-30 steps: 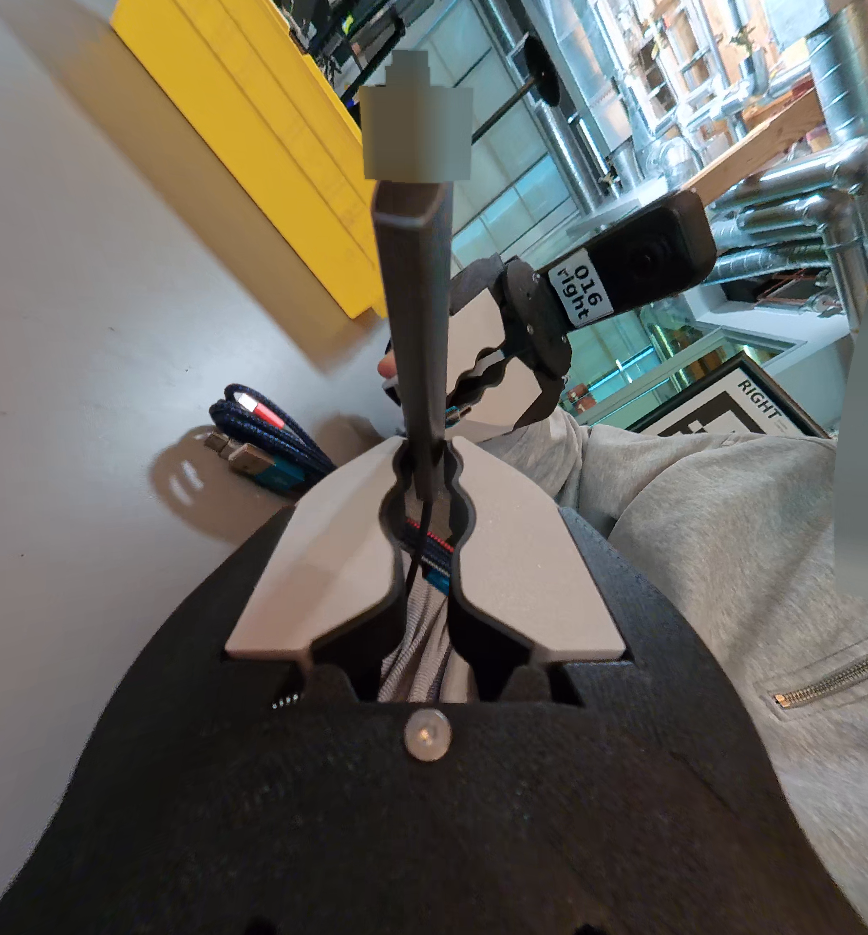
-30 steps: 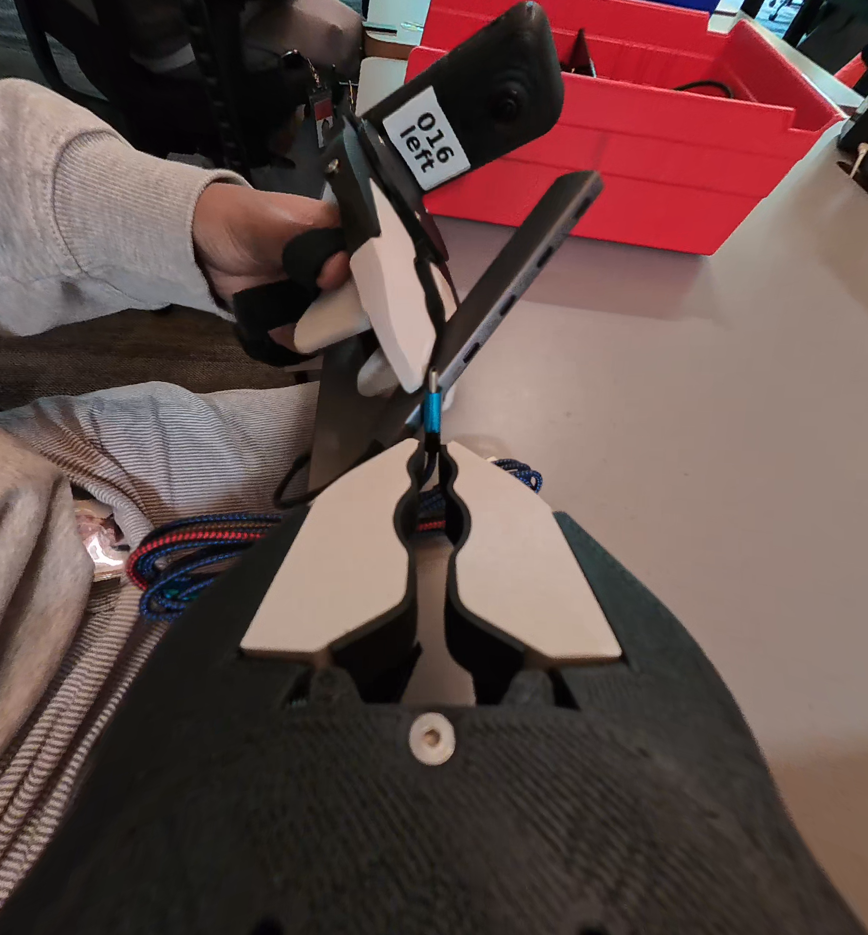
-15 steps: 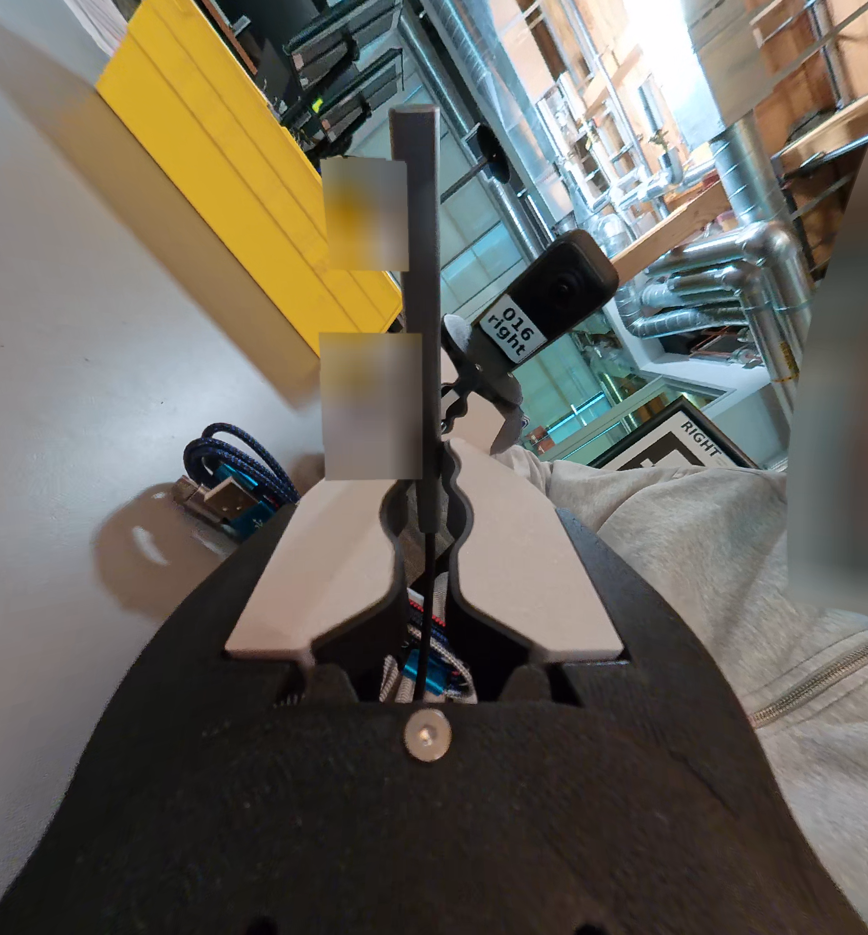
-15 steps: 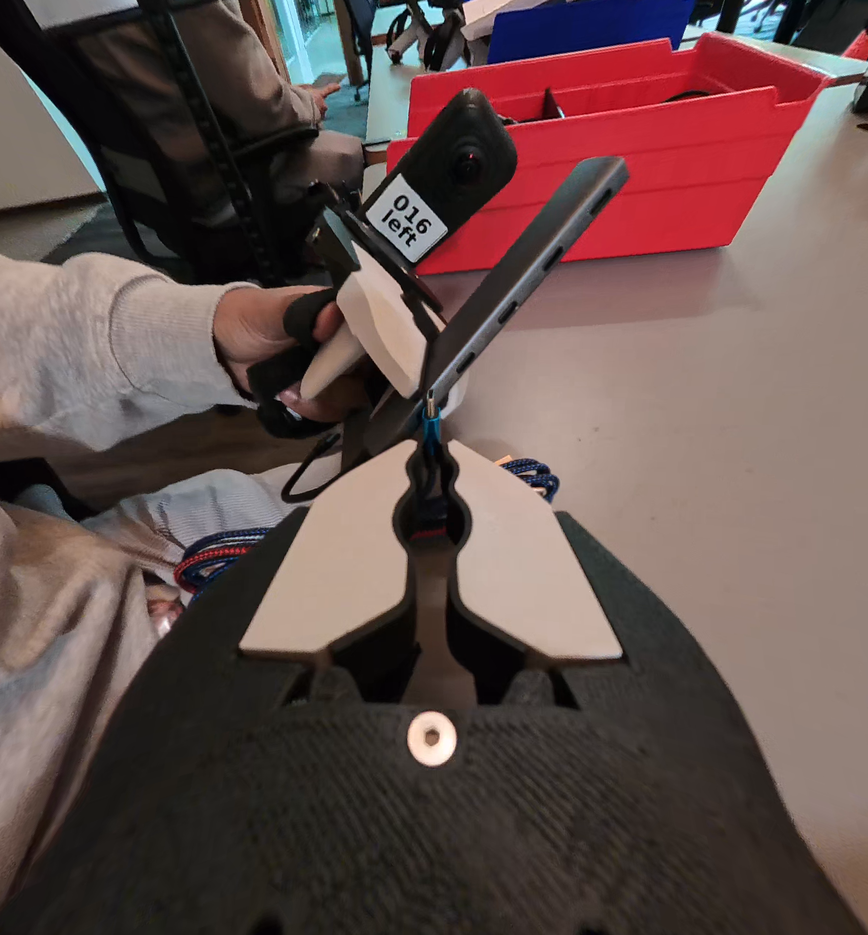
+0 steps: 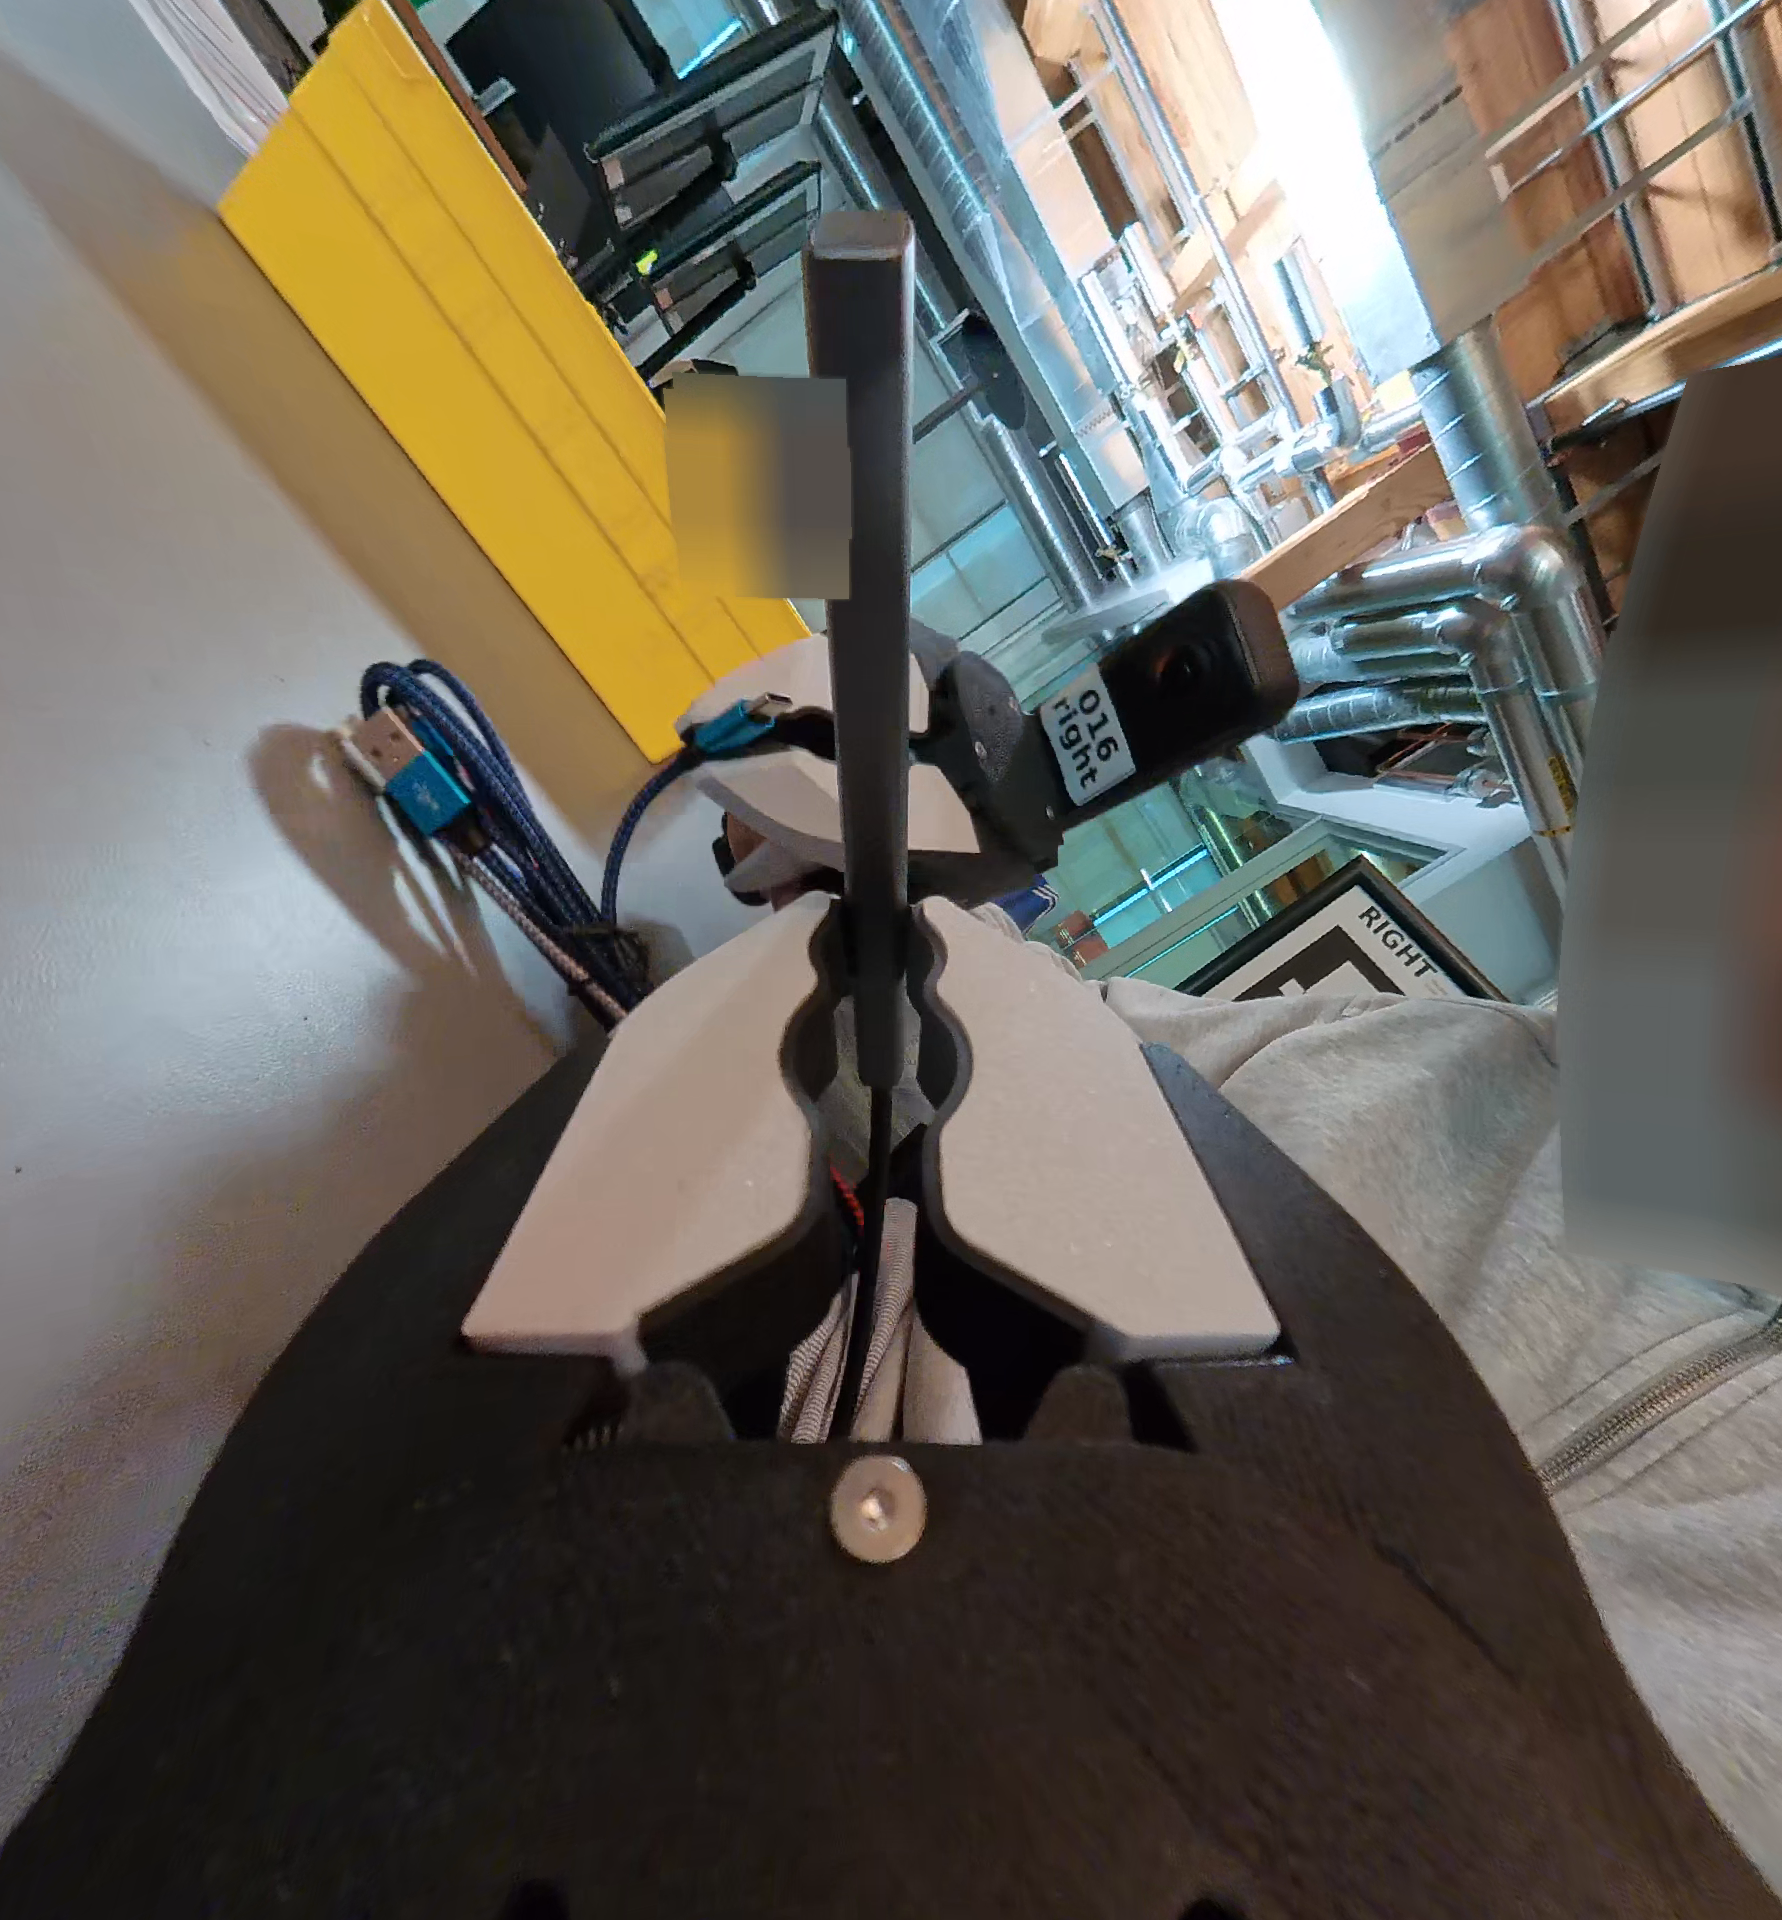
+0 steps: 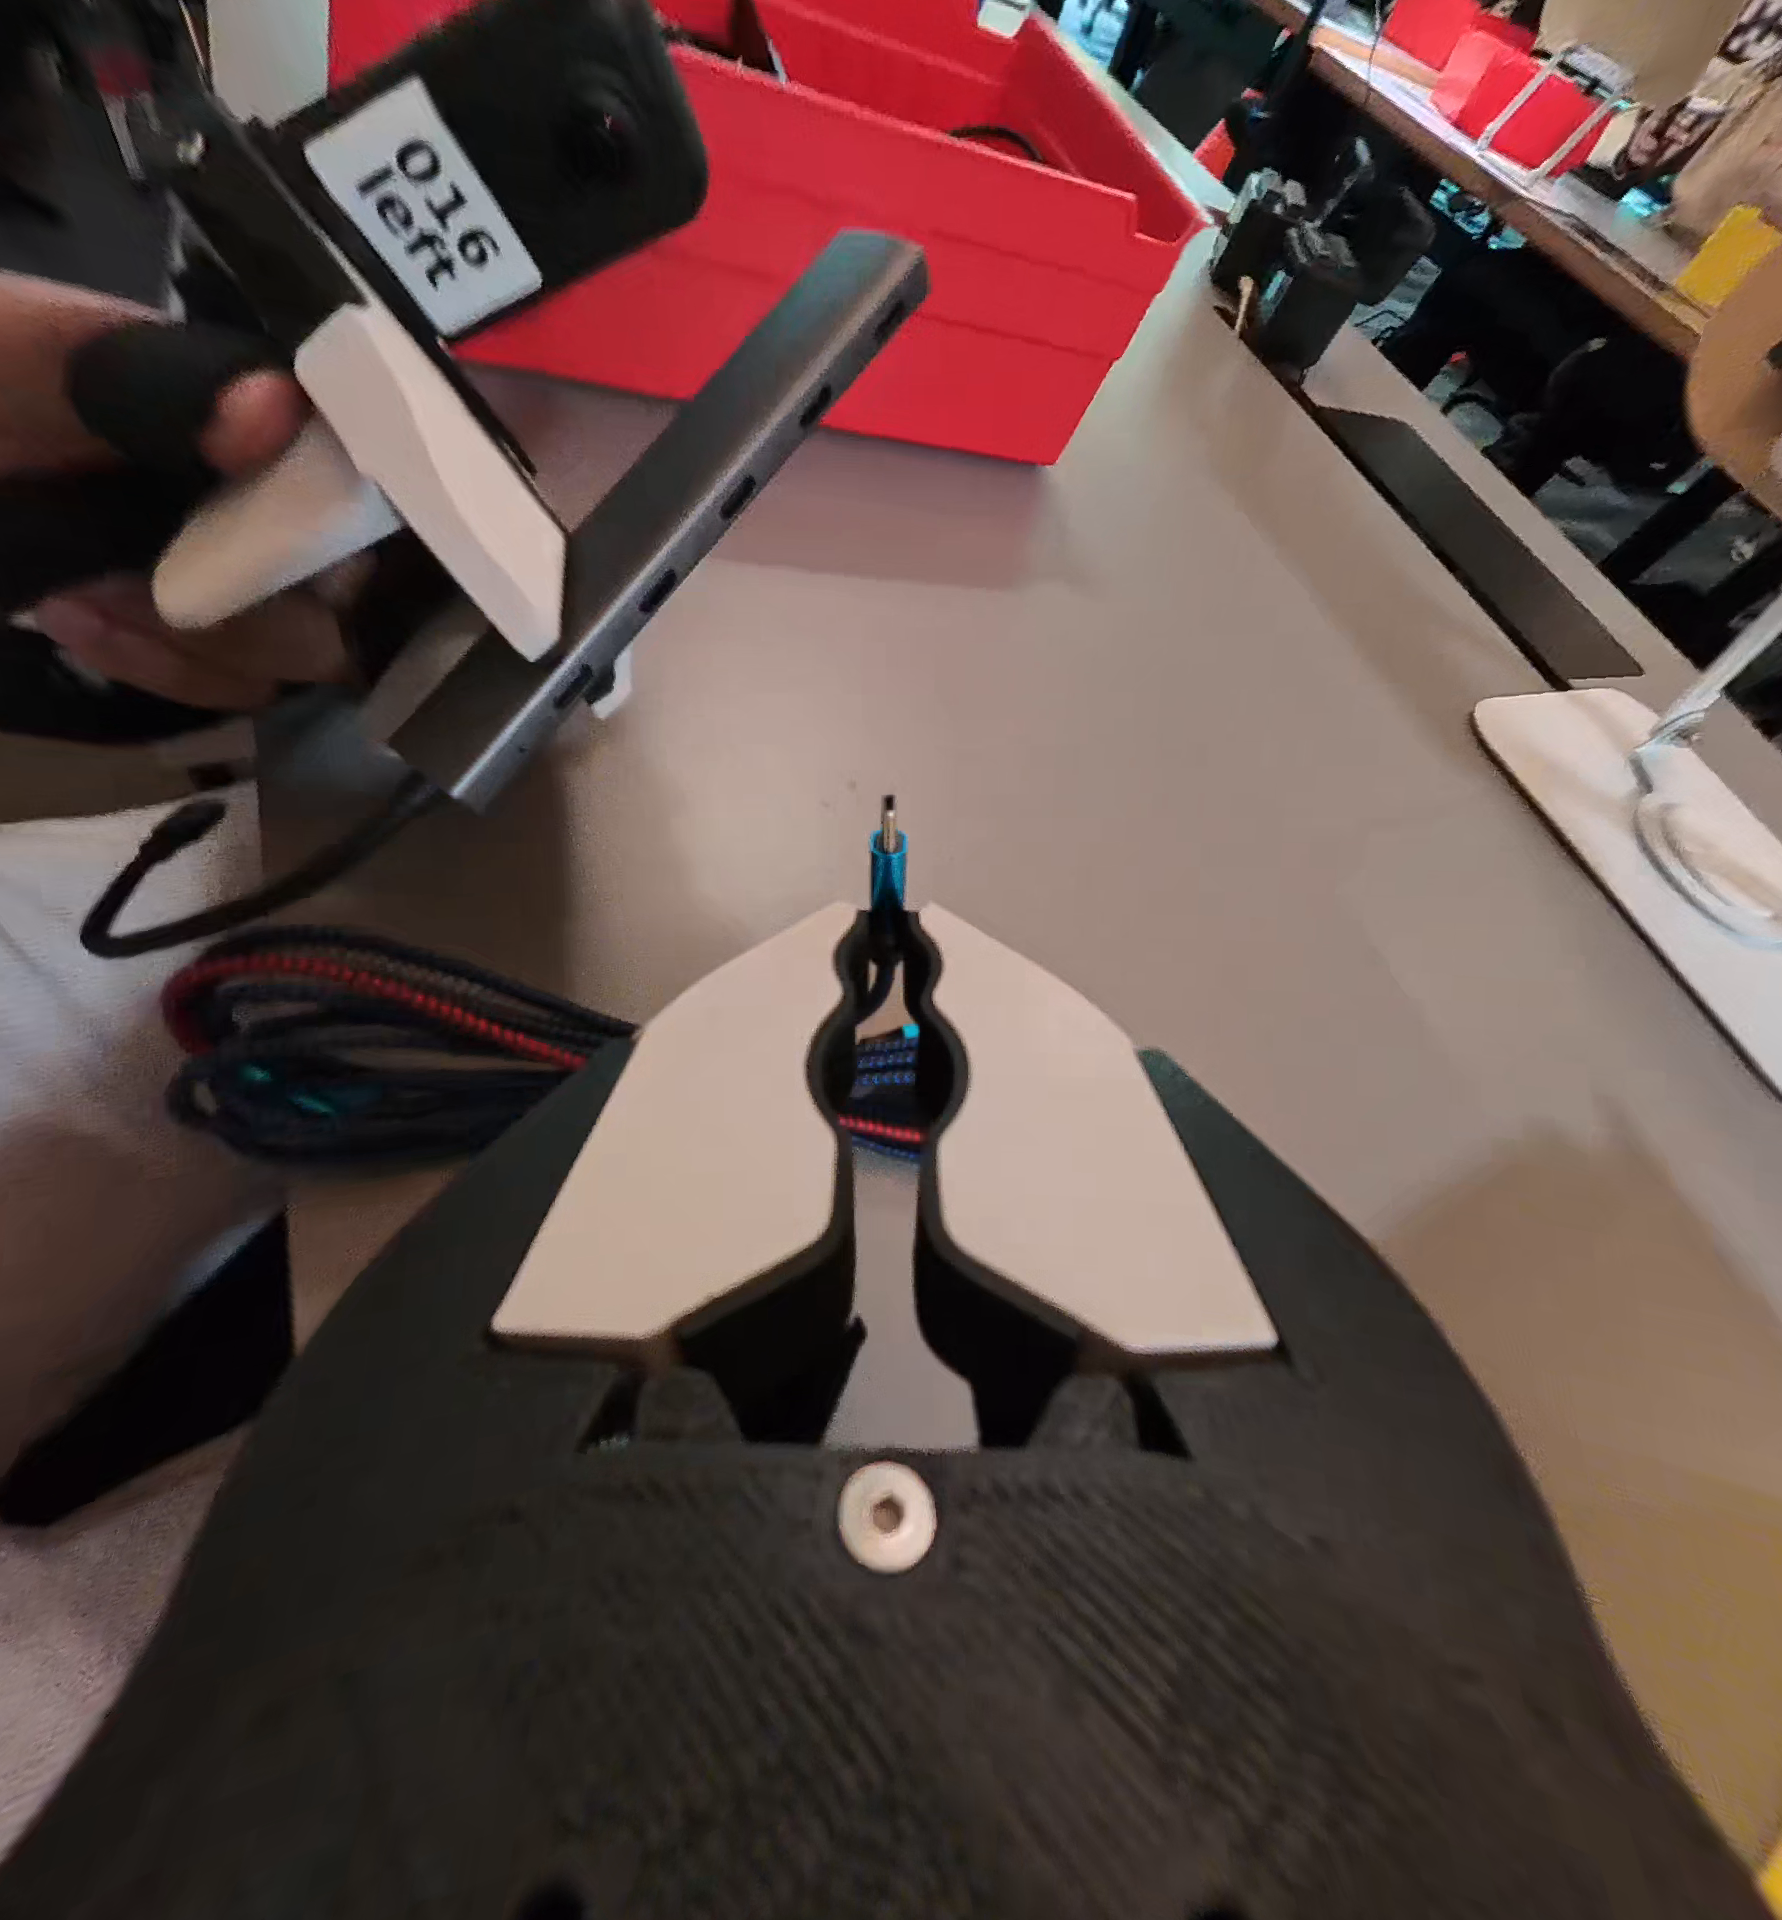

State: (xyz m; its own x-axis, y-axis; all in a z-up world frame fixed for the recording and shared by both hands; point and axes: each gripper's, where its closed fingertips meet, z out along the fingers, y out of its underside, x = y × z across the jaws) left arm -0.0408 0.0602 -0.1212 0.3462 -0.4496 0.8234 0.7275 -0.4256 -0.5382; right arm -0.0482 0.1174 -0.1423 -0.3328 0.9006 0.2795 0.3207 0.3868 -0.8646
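Observation:
My left gripper (image 5: 874, 920) is shut on a dark grey USB hub (image 5: 863, 540) and holds it edge-on above the table. The hub (image 6: 700, 499) shows its row of ports in the right wrist view, with its short black lead (image 6: 243, 883) hanging down. My right gripper (image 6: 887, 912) is shut on a blue cable plug (image 6: 887, 868), whose metal tip points forward, clear of the hub. In the left wrist view the right gripper (image 5: 814, 748) holds that plug (image 5: 736, 722) just left of the hub. A bundle of braided cables (image 6: 367, 1039) lies on the table.
A red bin (image 6: 866, 239) stands at the back of the grey table (image 6: 1178, 727). A yellow bin (image 5: 471, 343) stands behind the cable bundle (image 5: 451, 769) in the left wrist view. A white stand base (image 6: 1645, 862) lies at the right. A person's grey sleeve (image 5: 1438, 1195) is close by. Some 7 cm of space lies between my two pairs of fingers.
The blue plug sat at the hub's edge before; now the right gripper has drawn back and to the right, and the plug is apart from the hub. The left gripper still holds the hub.

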